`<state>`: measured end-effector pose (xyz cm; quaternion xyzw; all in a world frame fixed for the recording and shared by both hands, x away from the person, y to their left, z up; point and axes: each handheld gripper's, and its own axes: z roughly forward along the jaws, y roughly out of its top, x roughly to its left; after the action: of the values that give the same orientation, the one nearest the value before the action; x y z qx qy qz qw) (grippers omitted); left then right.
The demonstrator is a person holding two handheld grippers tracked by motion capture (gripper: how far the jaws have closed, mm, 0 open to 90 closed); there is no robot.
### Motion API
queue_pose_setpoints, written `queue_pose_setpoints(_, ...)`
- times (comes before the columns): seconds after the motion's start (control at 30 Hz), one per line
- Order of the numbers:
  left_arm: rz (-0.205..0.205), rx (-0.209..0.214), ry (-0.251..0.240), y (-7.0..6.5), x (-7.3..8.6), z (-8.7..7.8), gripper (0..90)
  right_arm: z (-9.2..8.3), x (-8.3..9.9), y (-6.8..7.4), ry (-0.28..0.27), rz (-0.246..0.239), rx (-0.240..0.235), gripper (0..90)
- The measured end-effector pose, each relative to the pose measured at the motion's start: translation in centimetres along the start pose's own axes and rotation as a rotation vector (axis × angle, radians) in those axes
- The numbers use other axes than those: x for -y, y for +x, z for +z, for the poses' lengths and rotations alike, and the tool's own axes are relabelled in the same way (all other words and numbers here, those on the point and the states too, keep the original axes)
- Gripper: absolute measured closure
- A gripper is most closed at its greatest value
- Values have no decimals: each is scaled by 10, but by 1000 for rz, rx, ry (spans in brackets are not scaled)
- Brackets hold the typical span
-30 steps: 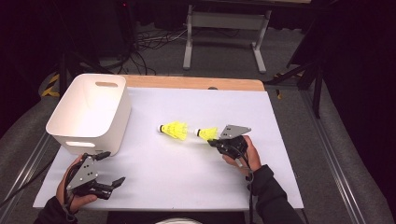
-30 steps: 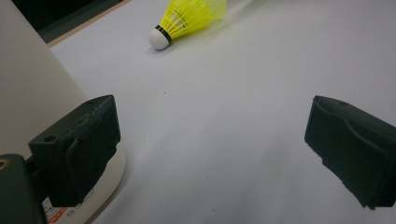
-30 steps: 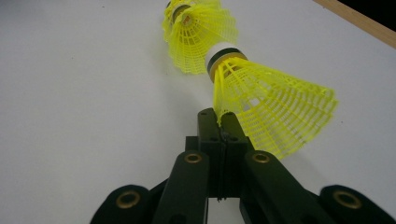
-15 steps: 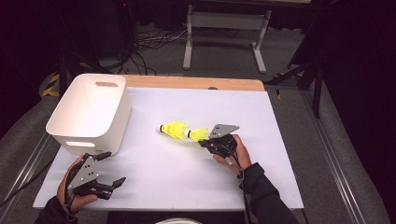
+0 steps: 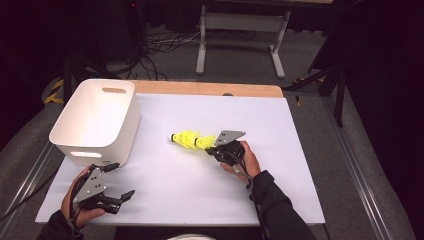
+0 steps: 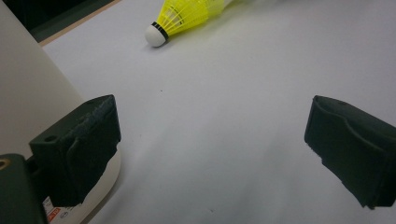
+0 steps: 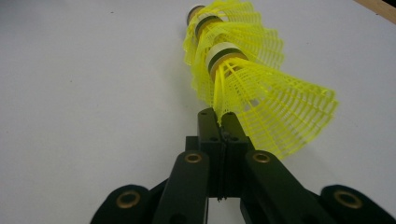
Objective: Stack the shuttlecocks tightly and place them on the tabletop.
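Held shuttlecock (image 7: 261,93) (skirt pinched) points cork-first at the other's skirt.

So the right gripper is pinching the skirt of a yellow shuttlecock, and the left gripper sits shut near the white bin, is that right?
Not quite. The left gripper is open, with its jaws wide apart over bare table in the left gripper view. The rest holds: the right gripper pinches the skirt of a yellow shuttlecock, and the white bin is beside the left gripper.
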<state>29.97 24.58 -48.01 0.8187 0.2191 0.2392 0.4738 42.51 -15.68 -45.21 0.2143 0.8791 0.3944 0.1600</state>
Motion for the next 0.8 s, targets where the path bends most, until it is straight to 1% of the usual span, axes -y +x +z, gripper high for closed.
queue_pose_setpoints(0.3, -2, 2, -1, 0, 0, 0, 45, 12, -10, 2, -6, -13, -7, 900)
queue_pose_setpoints(0.53, -3, 5, 1, 0, 0, 0, 45, 20, -14, 3, -1, -20, -11, 900)
queue_pose_setpoints(0.73, -1, 8, 3, 0, 0, 0, 45, 26, -15, 4, 3, -12, -10, 884)
queue_pose_setpoints(0.8, -4, 7, 3, 0, 0, 1, 45, 28, -15, 4, -1, -5, -1, 884)
